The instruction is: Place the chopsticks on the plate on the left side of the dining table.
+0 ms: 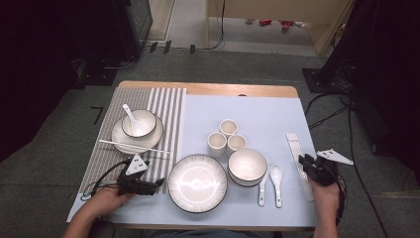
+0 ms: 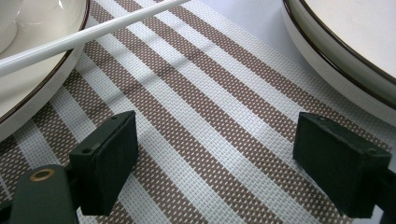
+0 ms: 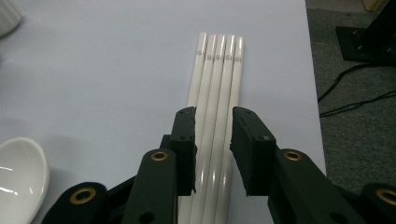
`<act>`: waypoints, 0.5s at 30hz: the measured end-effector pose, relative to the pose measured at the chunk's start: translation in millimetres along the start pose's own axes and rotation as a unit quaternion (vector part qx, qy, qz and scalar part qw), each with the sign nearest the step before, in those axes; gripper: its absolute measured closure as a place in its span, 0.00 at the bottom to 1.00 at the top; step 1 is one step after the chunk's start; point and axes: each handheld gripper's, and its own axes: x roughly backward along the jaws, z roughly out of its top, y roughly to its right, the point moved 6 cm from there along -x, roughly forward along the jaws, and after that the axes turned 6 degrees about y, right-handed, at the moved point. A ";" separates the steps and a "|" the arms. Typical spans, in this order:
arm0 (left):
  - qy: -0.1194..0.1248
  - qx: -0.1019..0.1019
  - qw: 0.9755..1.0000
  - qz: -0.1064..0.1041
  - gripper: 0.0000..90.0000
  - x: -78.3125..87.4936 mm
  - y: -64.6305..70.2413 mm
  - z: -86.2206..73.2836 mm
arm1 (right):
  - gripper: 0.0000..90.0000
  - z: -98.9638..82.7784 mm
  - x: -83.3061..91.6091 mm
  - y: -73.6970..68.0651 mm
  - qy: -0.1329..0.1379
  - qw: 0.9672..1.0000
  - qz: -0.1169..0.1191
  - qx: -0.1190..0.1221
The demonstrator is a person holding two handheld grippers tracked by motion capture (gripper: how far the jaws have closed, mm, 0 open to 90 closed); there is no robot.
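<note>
Several white chopsticks (image 1: 295, 146) lie side by side along the right edge of the pale blue mat (image 1: 267, 119). My right gripper (image 1: 304, 161) points along them from the near end. In the right gripper view its jaws (image 3: 214, 126) stand a narrow gap apart, straddling the middle chopsticks (image 3: 217, 70), and I see no pad pressing on them. My left gripper (image 1: 159, 182) rests low over the striped placemat (image 1: 166, 106), jaws wide open (image 2: 215, 158) with nothing between them. One single chopstick (image 1: 133, 146) lies across the left plate (image 1: 119, 141).
On the left plate stands a bowl (image 1: 141, 121) holding a spoon (image 1: 129, 115). A large plate (image 1: 197, 183) sits at the front centre, close to the left gripper's tips. Three cups (image 1: 228, 127), a bowl (image 1: 246, 165) and two spoons (image 1: 276, 173) fill the middle right.
</note>
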 end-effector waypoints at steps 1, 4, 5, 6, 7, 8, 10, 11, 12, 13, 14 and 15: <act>0.000 0.000 1.000 0.000 0.16 0.0 0.0 0.0 | 0.79 -0.1 -0.1 0.4 0.000 1.000 -0.003 0.001; 0.000 0.000 1.000 0.000 0.16 0.0 0.0 0.0 | 0.80 -1.0 -0.5 0.9 -0.003 1.000 -0.006 -0.001; 0.000 0.000 1.000 0.000 0.16 0.0 0.0 0.0 | 0.80 -1.1 -0.6 1.5 -0.002 1.000 -0.006 0.000; 0.000 0.000 1.000 0.000 0.16 0.0 0.0 0.0 | 0.81 -1.3 -0.6 1.9 -0.003 1.000 -0.006 -0.001; 0.000 0.000 1.000 0.000 0.16 0.0 0.0 0.0 | 0.81 -1.5 -0.6 2.3 -0.003 1.000 -0.006 -0.001; 0.000 0.000 1.000 0.000 0.16 0.0 0.0 0.0 | 0.82 -1.7 -0.5 2.6 -0.003 1.000 -0.008 -0.002; 0.000 0.000 1.000 0.000 0.16 0.0 0.0 0.0 | 0.83 -2.3 -0.1 3.6 -0.005 1.000 -0.010 -0.002; 0.000 0.000 1.000 0.000 0.16 0.0 0.0 0.0 | 0.84 -2.4 0.1 4.5 -0.004 1.000 -0.012 -0.002; 0.000 0.000 1.000 0.000 0.16 0.0 0.0 0.0 | 0.86 -2.6 0.4 5.0 -0.004 1.000 -0.017 -0.003; 0.000 0.000 1.000 0.000 0.16 -0.1 0.1 0.0 | 0.89 -3.0 0.7 5.0 -0.005 1.000 -0.020 -0.006; 0.000 0.000 1.000 0.000 0.16 0.0 0.1 0.0 | 0.89 -3.2 0.7 5.2 -0.004 1.000 -0.019 -0.005; 0.000 0.000 1.000 0.000 0.16 0.0 0.1 0.0 | 0.89 -3.2 0.8 5.4 -0.003 1.000 -0.019 -0.005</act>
